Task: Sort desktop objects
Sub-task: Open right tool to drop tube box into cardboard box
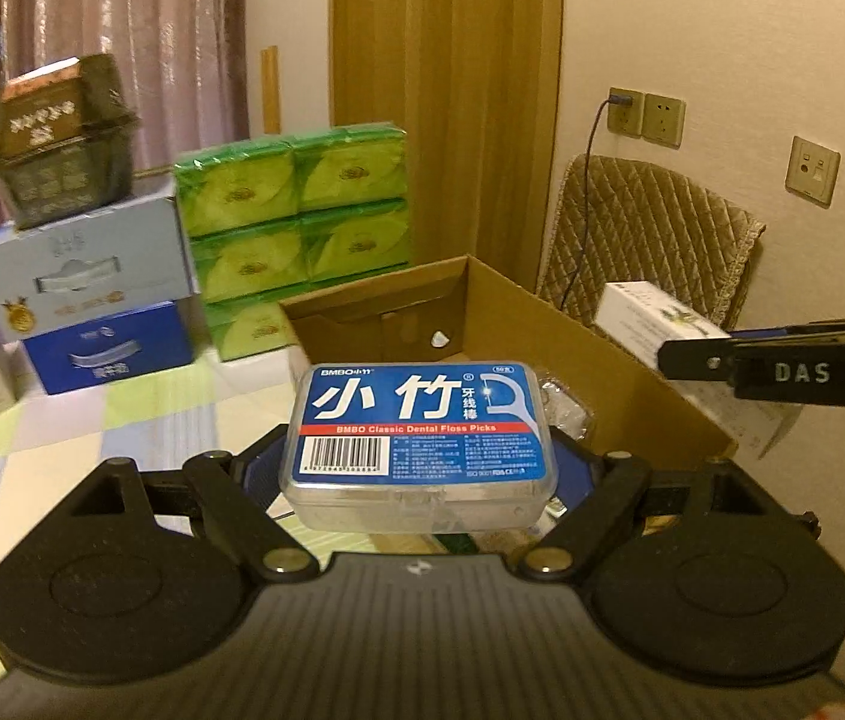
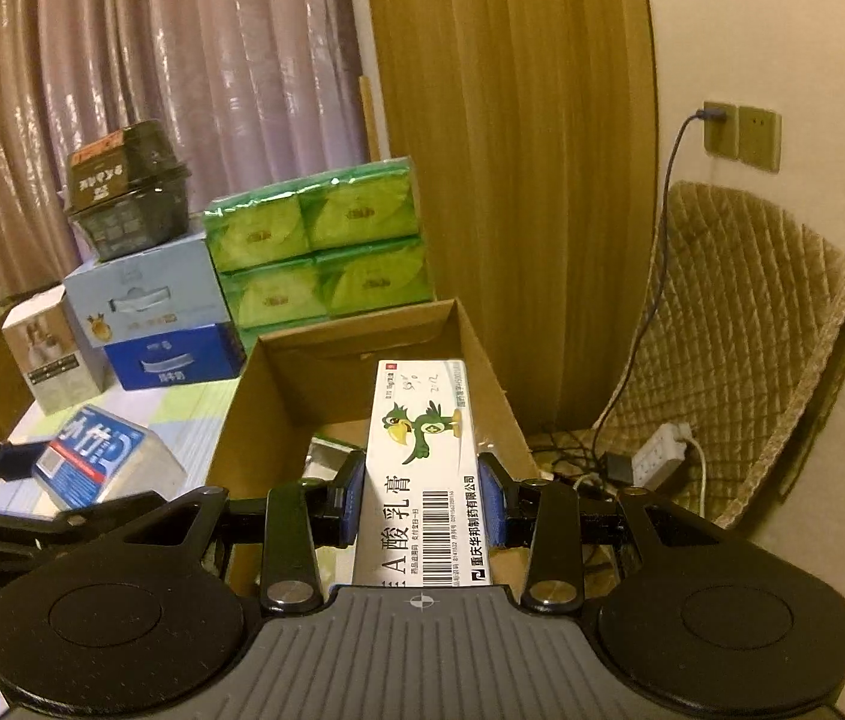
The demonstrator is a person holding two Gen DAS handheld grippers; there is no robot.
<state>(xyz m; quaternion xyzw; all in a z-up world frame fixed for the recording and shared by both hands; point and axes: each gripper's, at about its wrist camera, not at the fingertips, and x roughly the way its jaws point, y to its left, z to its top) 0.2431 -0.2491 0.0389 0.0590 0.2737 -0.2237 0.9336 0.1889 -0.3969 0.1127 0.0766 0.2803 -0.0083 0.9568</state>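
Background only: pink curtain [image 2: 170, 90] left, tan curtain [image 2: 512, 168] centre, cream wall [image 2: 782, 48] right. Wall sockets [image 2: 740, 135] with a cable [image 2: 662, 228] plugged in, running down to a white power strip [image 2: 662, 456] on the floor. Quilted chair [image 2: 740, 336] against the wall. Checked cloth [image 1: 122, 414] covers the surface. Third wall plate [image 1: 812, 171] sits further right in the left wrist view.

Tissue packs [image 1: 293, 228] behind cardboard box [image 1: 548, 324]
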